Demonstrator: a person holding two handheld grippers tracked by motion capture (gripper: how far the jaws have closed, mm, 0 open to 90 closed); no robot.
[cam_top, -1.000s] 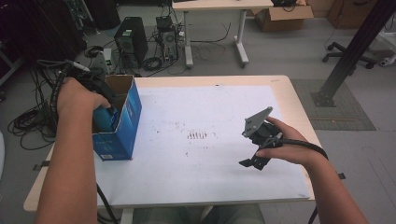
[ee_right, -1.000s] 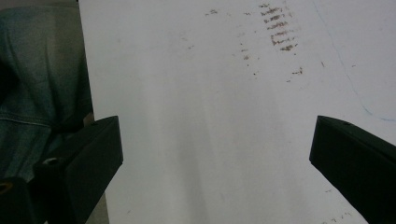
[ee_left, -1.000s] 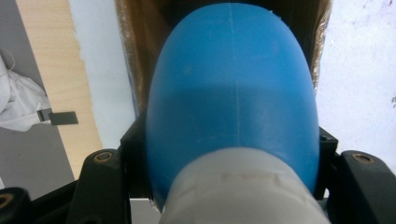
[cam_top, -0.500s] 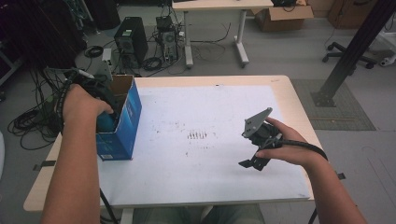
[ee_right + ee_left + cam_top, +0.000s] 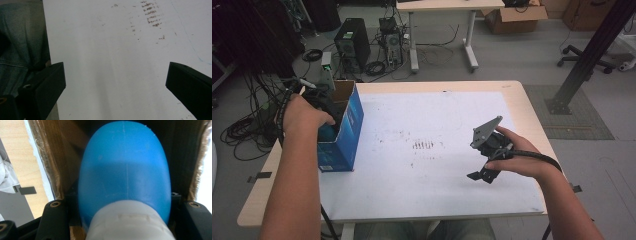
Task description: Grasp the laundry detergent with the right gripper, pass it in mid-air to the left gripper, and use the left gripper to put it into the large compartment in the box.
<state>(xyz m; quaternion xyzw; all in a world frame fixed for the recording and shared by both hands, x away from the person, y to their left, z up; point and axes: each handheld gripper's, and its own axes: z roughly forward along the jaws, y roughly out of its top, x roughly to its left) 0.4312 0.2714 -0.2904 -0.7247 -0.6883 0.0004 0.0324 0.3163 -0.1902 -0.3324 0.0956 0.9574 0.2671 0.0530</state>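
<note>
The left gripper (image 5: 321, 107) is down inside the open top of a blue cardboard box (image 5: 343, 135), with the person's left hand (image 5: 303, 116) wrapped over it, so from the high view you can't make out the jaws at all. The left gripper view sorts that out: a blue plastic bottle (image 5: 125, 172) with a white cap (image 5: 130, 222) sits right between the two black jaws, cap end nearest the camera and the rounded blue body stretching away ahead, and both jaws look pressed against its sides, so I'd call it clamped on the bottle. Brown cardboard walls of the box rise close on either side of that gripper, and past the one wall you get a strip of the wooden table (image 5: 15, 162) edge. Well apart from all that, the right gripper (image 5: 484, 172) is held in the right hand (image 5: 517, 155) above the white sheet (image 5: 437, 165) covering the table, with its grey three-cornered plate tilted up on top and its cable trailing back along the forearm. Its jaws stand wide apart with nothing between them, just bare white sheet in the gap. Ahead of those jaws there's a patch of small brown smudges (image 5: 151, 15) on the sheet, and off to the side a bit of the person's denim-covered leg (image 5: 22, 45) past the sheet's edge.
</note>
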